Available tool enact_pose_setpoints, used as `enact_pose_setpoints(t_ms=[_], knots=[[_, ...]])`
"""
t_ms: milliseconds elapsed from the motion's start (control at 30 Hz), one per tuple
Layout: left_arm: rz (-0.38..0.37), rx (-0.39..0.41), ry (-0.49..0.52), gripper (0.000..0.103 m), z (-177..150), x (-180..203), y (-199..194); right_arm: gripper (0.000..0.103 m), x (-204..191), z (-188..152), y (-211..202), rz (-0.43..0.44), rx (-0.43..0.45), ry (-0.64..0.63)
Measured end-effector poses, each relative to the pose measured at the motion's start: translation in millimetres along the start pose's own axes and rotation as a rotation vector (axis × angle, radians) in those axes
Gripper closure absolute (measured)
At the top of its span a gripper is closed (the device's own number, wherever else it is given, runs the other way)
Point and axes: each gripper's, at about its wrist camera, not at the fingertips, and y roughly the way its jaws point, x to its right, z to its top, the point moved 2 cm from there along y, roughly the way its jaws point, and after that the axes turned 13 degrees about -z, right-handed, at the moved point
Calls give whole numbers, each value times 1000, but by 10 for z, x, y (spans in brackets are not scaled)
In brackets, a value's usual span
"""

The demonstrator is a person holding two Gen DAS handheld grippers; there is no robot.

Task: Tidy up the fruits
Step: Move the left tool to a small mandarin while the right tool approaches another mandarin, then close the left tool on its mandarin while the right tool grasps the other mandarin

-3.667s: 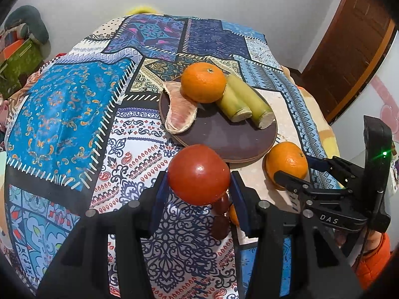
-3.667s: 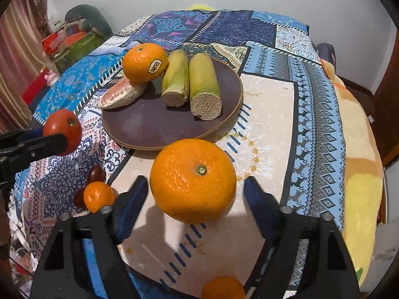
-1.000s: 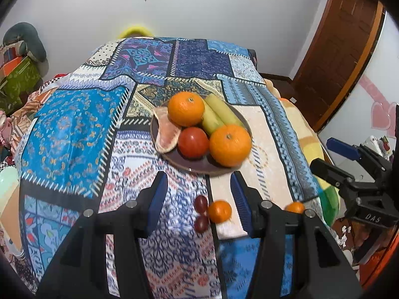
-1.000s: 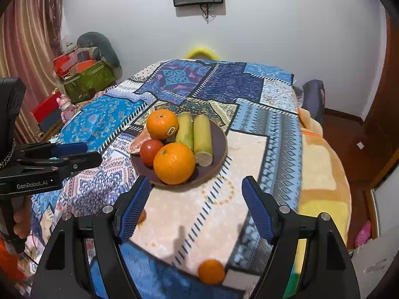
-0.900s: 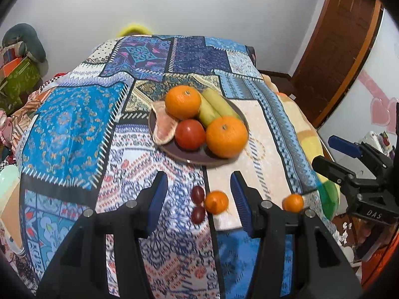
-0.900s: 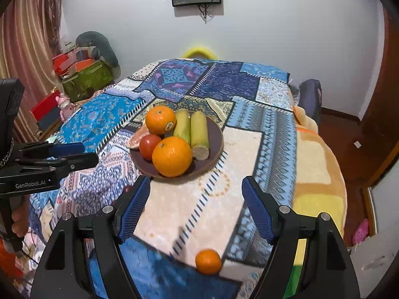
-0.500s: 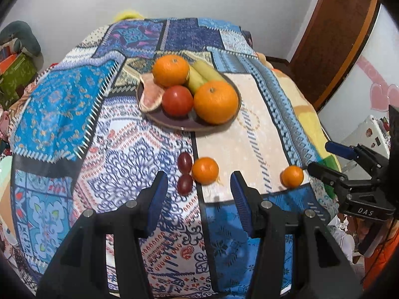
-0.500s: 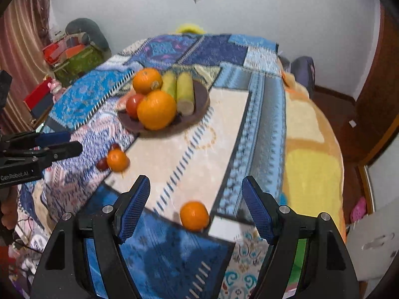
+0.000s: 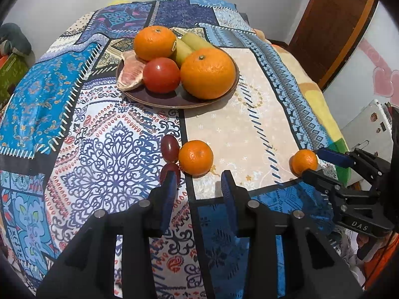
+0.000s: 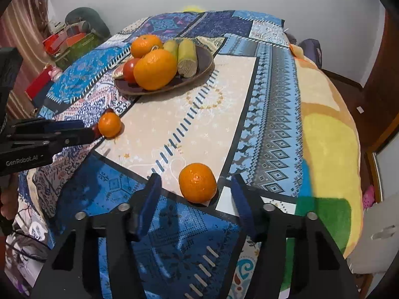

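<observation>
A dark round plate (image 9: 174,103) (image 10: 207,57) holds two large oranges, a tomato (image 9: 161,74), a pomelo slice and two green stalks. One small mandarin (image 9: 195,157) (image 10: 109,124) lies on the cloth just at the tips of my left gripper (image 9: 198,177) (image 10: 93,129), beside two dark red fruits (image 9: 170,144). The left jaws are closing and their pads do not press on it. A second small mandarin (image 10: 197,183) (image 9: 303,162) sits near the table's front edge between the fingers of my right gripper (image 10: 195,182) (image 9: 310,162). Those jaws are closing too, with a gap on each side.
A patterned patchwork cloth (image 9: 107,154) covers the table, which drops off just in front of both grippers. A brown door (image 9: 331,25) stands at the right. Boxes and bags (image 10: 72,39) lie by the far left wall. A hand (image 10: 7,199) holds the left gripper.
The tomato and large orange held earlier now lie on the plate. Both grippers have come down toward the table, their jaws have narrowed, and each now has a small mandarin at its tips.
</observation>
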Motion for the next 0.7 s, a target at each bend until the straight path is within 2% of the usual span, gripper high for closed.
enact_pose_setpoints(t_ms=[133, 467, 633, 700], knots=[[1, -5, -5, 66, 45, -18, 70, 52, 16, -24, 73, 23, -17, 15], [25, -1, 24, 66, 156, 17, 169, 69, 33, -43, 178, 58, -37, 25], [67, 14, 55, 80, 180, 47, 177, 70, 38, -31, 166, 66, -27, 29], [65, 17, 58, 80, 182, 43, 169, 70, 41, -25, 158, 71, -25, 31]])
